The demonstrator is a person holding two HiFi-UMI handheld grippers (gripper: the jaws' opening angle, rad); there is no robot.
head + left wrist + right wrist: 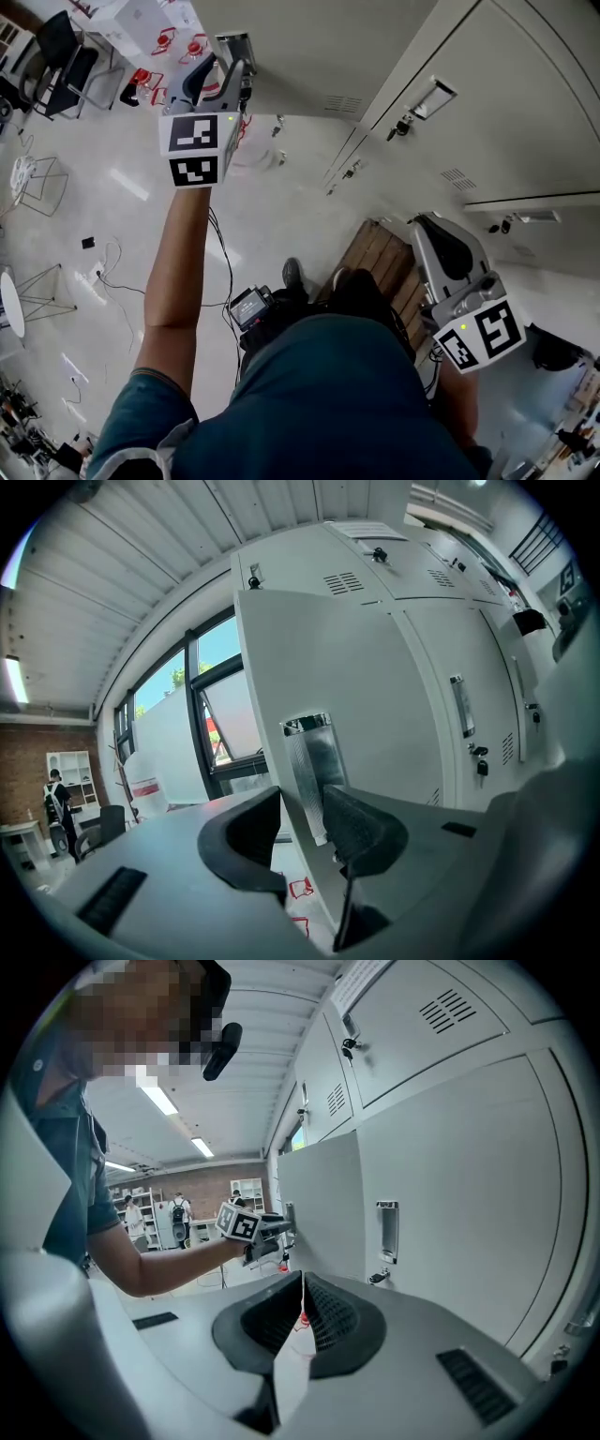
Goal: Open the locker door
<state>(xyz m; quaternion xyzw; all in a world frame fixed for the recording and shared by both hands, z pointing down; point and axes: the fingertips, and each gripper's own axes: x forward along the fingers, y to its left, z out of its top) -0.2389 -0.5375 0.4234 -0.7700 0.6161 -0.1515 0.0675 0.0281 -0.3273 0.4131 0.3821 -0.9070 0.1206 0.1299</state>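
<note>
The grey locker door (347,677) stands swung out from the row of lockers, and in the head view it fills the top (309,56). Its metal handle plate (314,761) lies between the jaws of my left gripper (302,803), which stand wide apart on either side of the door edge and do not clamp it. From above, the left gripper (230,70) is held out on a straight arm at the handle (234,45). My right gripper (302,1302) is shut with nothing in it and hangs low at the right (427,230), away from the door.
Closed lockers with keys in their locks (403,124) line the right side. A neighbouring locker's handle (386,1232) is ahead of the right gripper. A wooden slatted platform (375,258) lies on the floor by my feet. Cables (112,277) and chairs (56,56) are at the left.
</note>
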